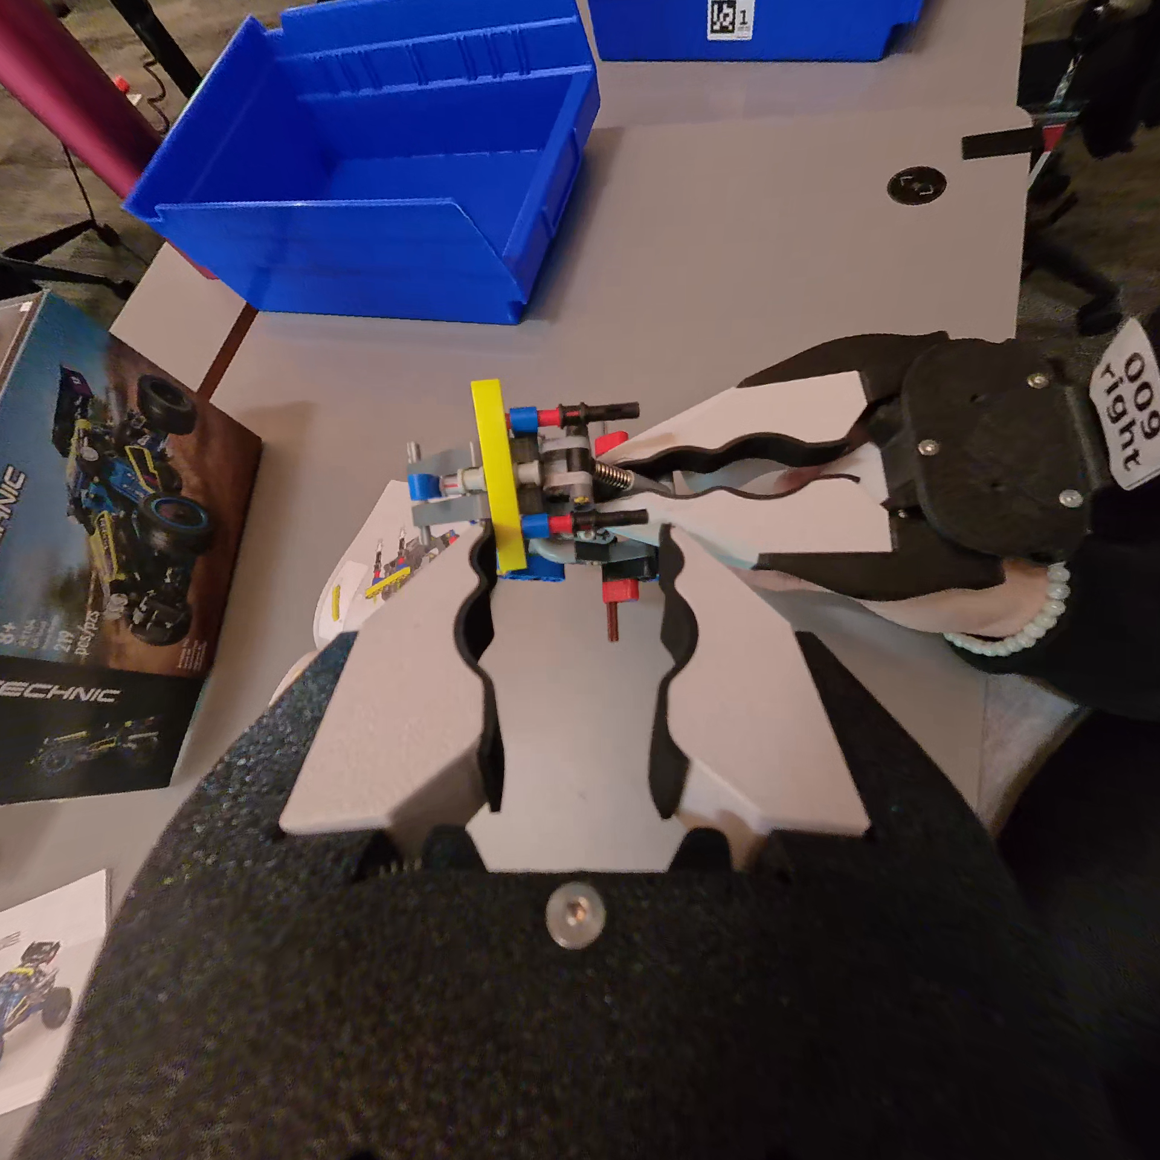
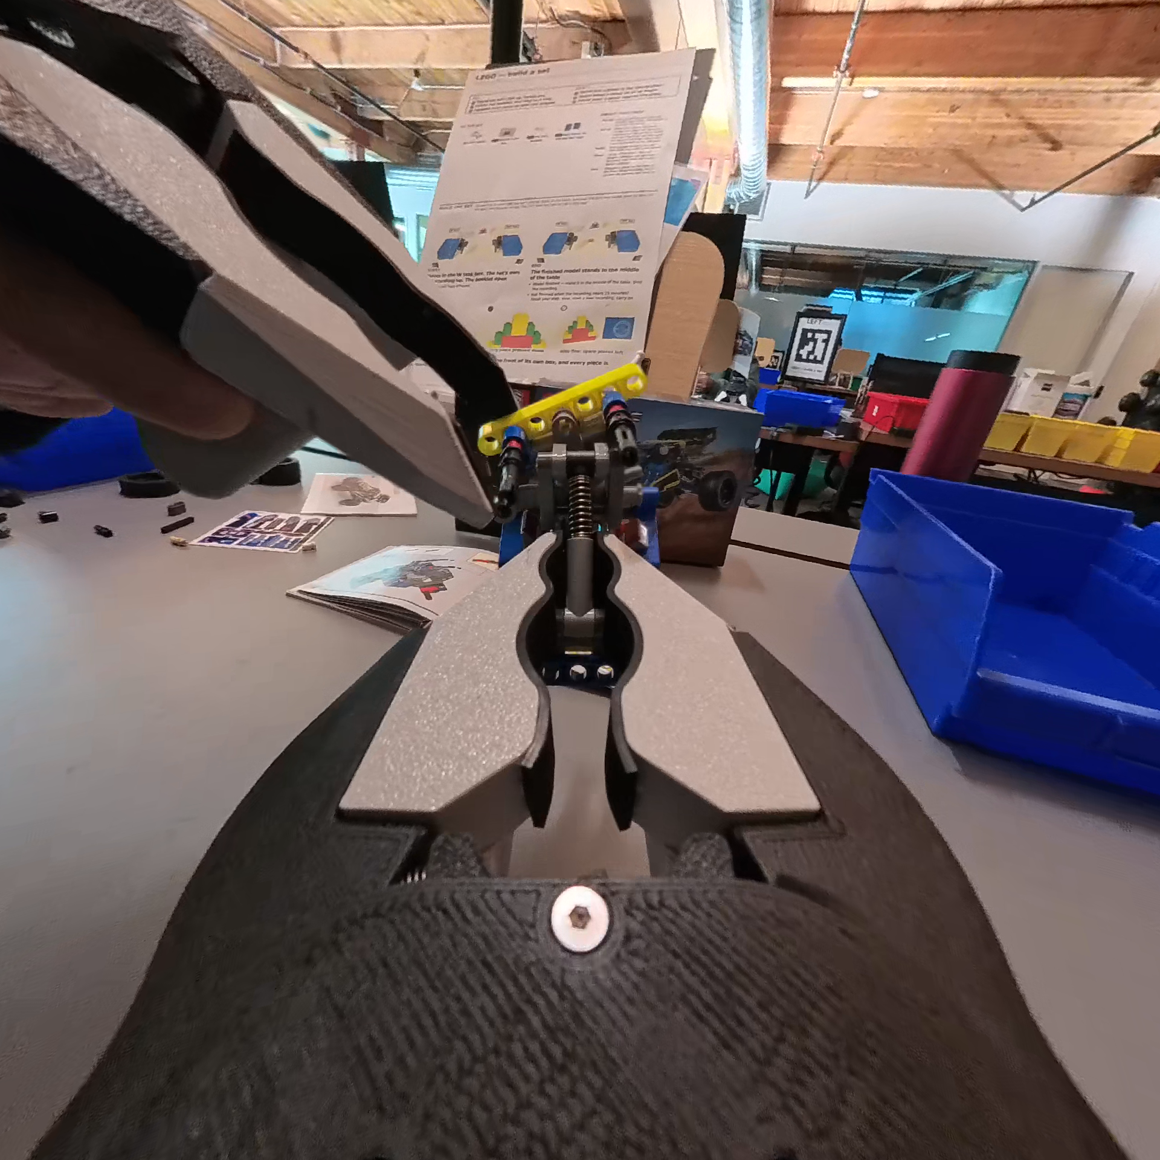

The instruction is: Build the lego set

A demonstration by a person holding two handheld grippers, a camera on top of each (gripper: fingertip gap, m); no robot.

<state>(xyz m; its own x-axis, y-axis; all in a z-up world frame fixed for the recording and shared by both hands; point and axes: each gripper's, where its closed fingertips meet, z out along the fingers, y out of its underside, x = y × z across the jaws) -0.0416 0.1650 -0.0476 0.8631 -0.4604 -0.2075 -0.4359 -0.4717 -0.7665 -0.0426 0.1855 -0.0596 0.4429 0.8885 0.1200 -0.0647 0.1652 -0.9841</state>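
Observation:
A small brick assembly (image 1: pixel 540 477) with a yellow beam (image 1: pixel 499 477), blue and red pins and a sprung grey shock absorber sits just above the grey table (image 1: pixel 753 263). My left gripper (image 1: pixel 574 546) stands wide around its blue and black base, with both pads against it. In the right wrist view the left gripper's fingers (image 2: pixel 376 402) come in from the upper left. My right gripper (image 2: pixel 580 543) is shut on the shock absorber's grey rod (image 2: pixel 577 565) below the spring. It comes in from the right in the left wrist view (image 1: pixel 634 480).
A blue bin (image 1: pixel 376 188) stands behind the assembly and shows on the right in the right wrist view (image 2: pixel 1004 628). The set's box (image 1: pixel 94 533) lies to the left. An open booklet (image 2: pixel 389 584), a sticker sheet (image 2: pixel 263 530) and loose small pieces (image 2: pixel 176 524) lie on the table. My two grippers' fingertips are within a few centimetres of each other.

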